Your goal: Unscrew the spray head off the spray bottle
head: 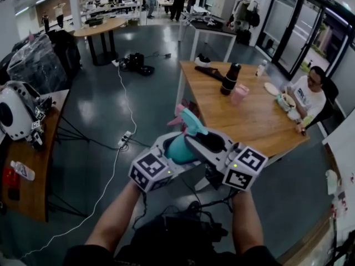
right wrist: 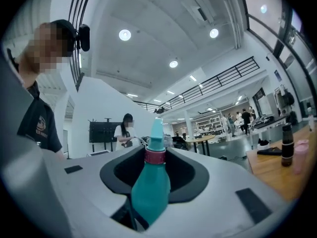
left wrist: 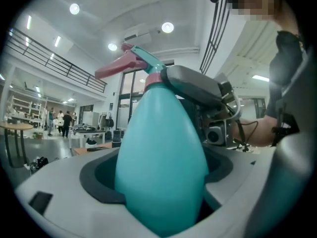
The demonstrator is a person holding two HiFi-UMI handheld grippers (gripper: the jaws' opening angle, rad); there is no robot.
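A teal spray bottle (head: 178, 148) with a pink collar and a teal-and-pink spray head (head: 190, 122) is held in the air before me. My left gripper (head: 171, 151) is shut on the bottle's wide body (left wrist: 161, 167), which fills the space between its jaws. My right gripper (head: 195, 140) comes in from the right at the neck. In the right gripper view the pink collar (right wrist: 155, 155) stands between the jaws with dark gaps on both sides. In the left gripper view one grey finger (left wrist: 198, 86) lies beside the collar, below the spray head (left wrist: 130, 62).
A wooden table (head: 260, 123) ahead on the right carries a black flask (head: 229, 79) and a pink cup (head: 239, 94); a person (head: 308, 96) sits at its far side. A white rounded device (head: 16, 112) rests on a table at the left. A white cable (head: 119, 148) runs across the floor.
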